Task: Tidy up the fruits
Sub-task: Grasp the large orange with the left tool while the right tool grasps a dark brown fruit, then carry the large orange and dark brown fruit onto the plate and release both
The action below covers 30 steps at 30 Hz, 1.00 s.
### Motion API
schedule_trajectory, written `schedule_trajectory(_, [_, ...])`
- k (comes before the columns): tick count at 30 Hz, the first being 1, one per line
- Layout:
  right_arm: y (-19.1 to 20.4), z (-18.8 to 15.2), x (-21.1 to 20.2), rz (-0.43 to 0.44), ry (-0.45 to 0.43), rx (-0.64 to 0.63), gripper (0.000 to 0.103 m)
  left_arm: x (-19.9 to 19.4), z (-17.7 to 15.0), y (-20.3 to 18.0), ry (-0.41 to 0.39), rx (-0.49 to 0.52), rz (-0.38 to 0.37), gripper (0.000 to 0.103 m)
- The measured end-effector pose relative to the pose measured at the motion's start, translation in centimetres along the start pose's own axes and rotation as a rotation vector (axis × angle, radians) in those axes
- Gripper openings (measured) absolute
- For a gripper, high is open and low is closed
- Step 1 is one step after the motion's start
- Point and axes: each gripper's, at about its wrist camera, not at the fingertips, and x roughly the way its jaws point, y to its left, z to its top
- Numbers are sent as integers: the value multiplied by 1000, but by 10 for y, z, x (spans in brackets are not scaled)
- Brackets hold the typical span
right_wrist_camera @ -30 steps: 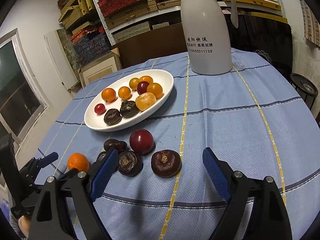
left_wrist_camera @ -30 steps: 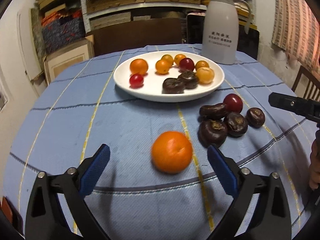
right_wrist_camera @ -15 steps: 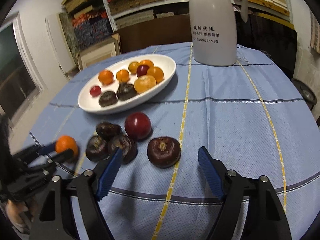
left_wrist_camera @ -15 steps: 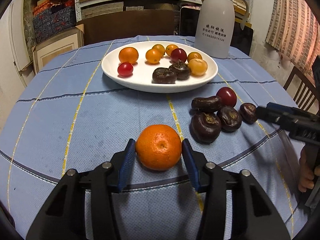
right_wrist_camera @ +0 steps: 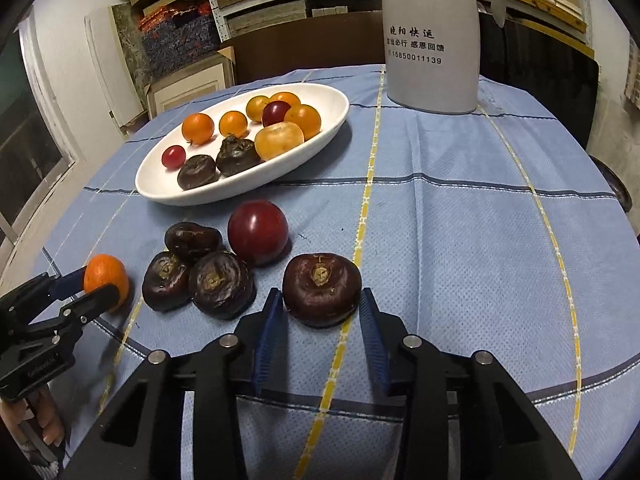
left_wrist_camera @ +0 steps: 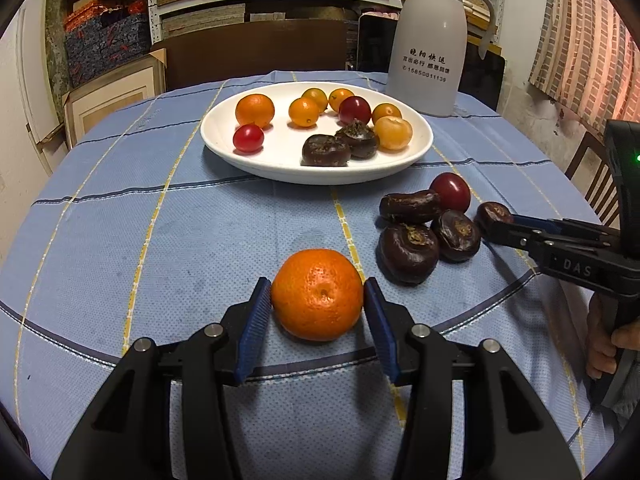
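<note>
My left gripper [left_wrist_camera: 317, 295] is shut on an orange mandarin [left_wrist_camera: 318, 294] that rests on the blue tablecloth; the mandarin also shows in the right wrist view [right_wrist_camera: 106, 280]. My right gripper [right_wrist_camera: 321, 307] has its blue pads touching both sides of a dark brown water chestnut [right_wrist_camera: 321, 288] on the cloth. Three more water chestnuts [right_wrist_camera: 204, 274] and a dark red plum [right_wrist_camera: 258, 232] lie to its left. The white plate [left_wrist_camera: 216, 136] behind holds several small oranges, red fruits and two water chestnuts.
A tall white thermos jug [left_wrist_camera: 428, 48] stands behind the plate at the back right. Shelves with boxes and a dark chair back lie beyond the round table. The table edge curves near on both sides.
My left gripper closed from wide open onto the mandarin. My right gripper moved forward and closed around the single water chestnut.
</note>
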Motion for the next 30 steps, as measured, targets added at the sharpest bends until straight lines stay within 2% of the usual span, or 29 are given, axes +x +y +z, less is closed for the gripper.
schedule_trajectory(4, [3,0,-4,10,-21,-13,38,-4,-1,-3,-13,8,-9,47])
schedule_trajectory(9, [-4,7,-28,29,-117,29,38,-16,9,6,-52,-36,-18,46])
schedule_trajectory(13, [-15,21,-44,71,-167,96,38,-21,40,16,-82,-68,-7,47])
schedule_trajectory(18, [-5,64,-52,80,-193,68,38,-11,87,24,-113,-96,7,46])
schedule_trajectory(23, [22,107,-22,136,-184,40,38,25,116,22,-98,-91,11,46])
schedule_trajectory(30, [47,142,42,156,-137,32,39,73,118,20,-34,-49,27,49])
